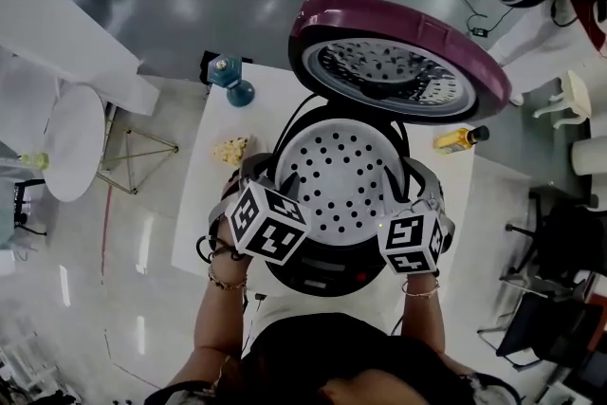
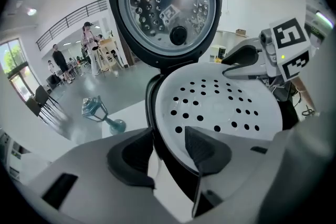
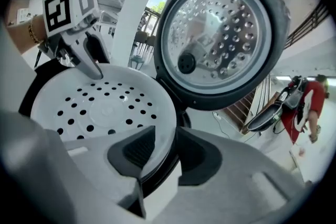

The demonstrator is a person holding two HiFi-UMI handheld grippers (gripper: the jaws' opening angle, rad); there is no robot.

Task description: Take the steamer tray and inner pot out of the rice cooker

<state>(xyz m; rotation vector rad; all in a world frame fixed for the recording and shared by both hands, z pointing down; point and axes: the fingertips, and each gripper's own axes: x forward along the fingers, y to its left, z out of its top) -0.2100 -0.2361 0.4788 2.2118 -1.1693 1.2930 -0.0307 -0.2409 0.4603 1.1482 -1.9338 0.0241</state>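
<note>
1 rice cooker (image 1: 322, 275), round, black front. Its maroon lid (image 1: 398, 33) is hinged up at 12. 1 steamer tray (image 1: 341, 175), white, round, perforated, sits in cooker top. L claw (image 2: 168, 131) narrow, pinching tray rim at 8. R claw (image 3: 165, 131) same at 4. White bench (image 1: 204, 194): 1 yellow bottle (image 1: 460, 139) at 2.

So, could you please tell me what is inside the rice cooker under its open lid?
The white perforated steamer tray fills the opening of the rice cooker. Whatever lies beneath the tray, the inner pot included, is covered by it and cannot be seen.
</note>
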